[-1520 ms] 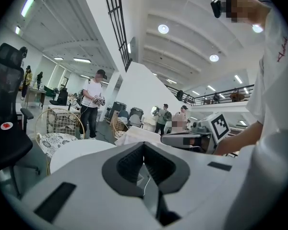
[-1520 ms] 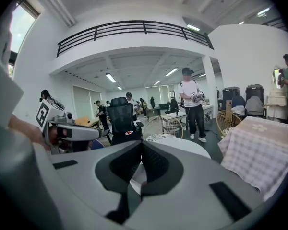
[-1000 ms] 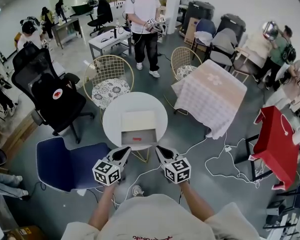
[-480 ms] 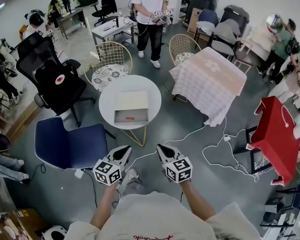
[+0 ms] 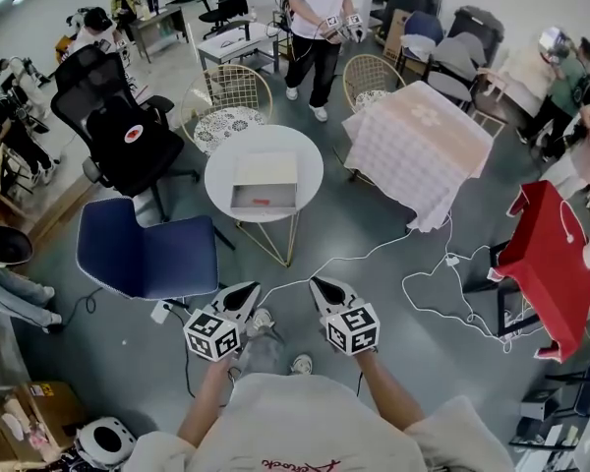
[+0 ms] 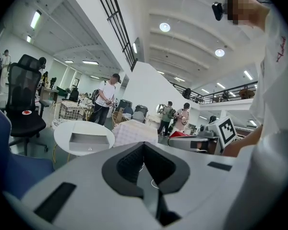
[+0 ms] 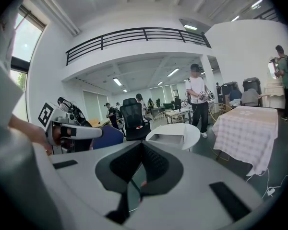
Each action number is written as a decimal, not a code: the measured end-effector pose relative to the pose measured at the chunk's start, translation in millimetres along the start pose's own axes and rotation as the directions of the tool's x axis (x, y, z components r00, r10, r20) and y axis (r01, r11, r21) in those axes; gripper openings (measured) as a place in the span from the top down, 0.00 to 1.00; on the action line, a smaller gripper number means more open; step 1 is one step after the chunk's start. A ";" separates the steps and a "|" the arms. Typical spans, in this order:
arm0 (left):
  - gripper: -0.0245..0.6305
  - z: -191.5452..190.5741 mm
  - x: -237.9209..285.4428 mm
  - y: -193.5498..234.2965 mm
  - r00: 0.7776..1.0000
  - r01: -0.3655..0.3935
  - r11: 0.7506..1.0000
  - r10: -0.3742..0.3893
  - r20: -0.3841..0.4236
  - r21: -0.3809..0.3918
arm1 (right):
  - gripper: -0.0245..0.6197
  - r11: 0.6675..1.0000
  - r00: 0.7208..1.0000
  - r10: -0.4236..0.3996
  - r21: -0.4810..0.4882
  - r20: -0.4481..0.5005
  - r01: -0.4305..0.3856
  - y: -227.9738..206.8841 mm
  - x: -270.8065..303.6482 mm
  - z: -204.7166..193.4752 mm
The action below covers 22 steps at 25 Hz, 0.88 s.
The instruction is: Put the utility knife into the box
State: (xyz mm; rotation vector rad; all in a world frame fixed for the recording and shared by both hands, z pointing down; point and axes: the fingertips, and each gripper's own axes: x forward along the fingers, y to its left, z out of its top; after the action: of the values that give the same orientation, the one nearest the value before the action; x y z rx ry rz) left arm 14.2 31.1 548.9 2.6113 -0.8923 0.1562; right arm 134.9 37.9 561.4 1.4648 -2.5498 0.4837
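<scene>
Left gripper (image 5: 246,293) and right gripper (image 5: 322,288) both clenched, empty, held low, well apart from the round table (image 5: 305,158). Small red item, likely the utility knife (image 5: 261,202), lies inside the open box (image 5: 265,170). I judge placement done; next, only confirm.

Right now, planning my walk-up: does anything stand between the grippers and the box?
Only a white cable on the floor crosses between the left gripper, the right gripper and the box; the blue chair stands left of that path.
</scene>
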 end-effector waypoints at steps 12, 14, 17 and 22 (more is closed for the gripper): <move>0.95 -10.4 -19.2 -25.5 1.000 0.002 1.000 -0.002 0.020 0.006 | 0.94 0.999 1.000 0.018 -0.030 0.001 -0.018 24.3 -21.5 -11.0; 0.95 -10.4 -19.8 -28.0 1.000 0.005 1.000 -0.006 0.025 0.010 | 0.94 0.999 1.000 0.016 -0.034 0.004 -0.016 25.1 -23.3 -11.2; 0.95 -9.4 -20.7 -29.4 0.999 0.004 1.000 -0.005 0.035 0.018 | 0.94 0.999 1.000 0.016 -0.040 0.017 -0.015 25.7 -24.7 -8.4; 0.95 -5.9 -22.6 -29.9 0.999 0.000 1.000 -0.001 0.046 0.027 | 0.94 0.999 1.000 0.018 -0.049 0.025 -0.017 28.0 -24.2 -5.9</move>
State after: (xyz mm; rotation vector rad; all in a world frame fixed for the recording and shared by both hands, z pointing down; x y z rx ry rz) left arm 14.6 68.0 540.0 2.6497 -0.9111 0.1086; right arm 122.9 72.6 554.3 1.4424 -2.5771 0.4048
